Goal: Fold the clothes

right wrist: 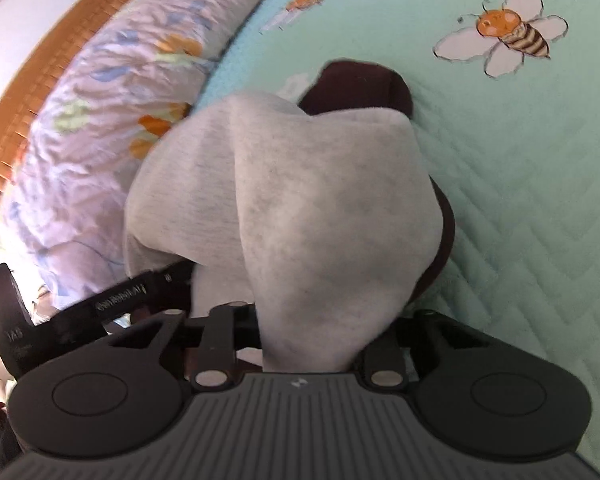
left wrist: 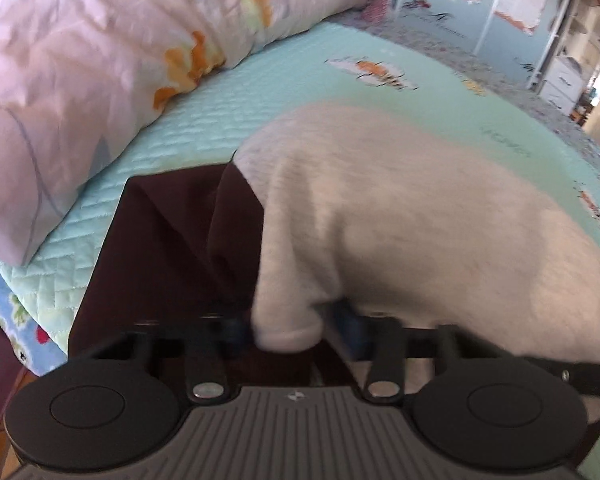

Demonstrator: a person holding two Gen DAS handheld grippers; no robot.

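Note:
A cream-white garment with a dark maroon part lies on the mint quilted bedspread. My left gripper is shut on a rolled fold of the white cloth, which is pinched between its blue pads. In the right wrist view the same white garment rises in a bunched hump, with maroon cloth showing behind it and along its right side. My right gripper has the white cloth drawn into a narrow bunch between its jaws. Its fingertips are hidden under the fabric.
A crumpled lilac floral duvet runs along the left side of the bed. A bee print marks the bedspread to the right. The black body of the other tool sits close at the lower left. Mirrored wardrobe doors stand beyond the bed.

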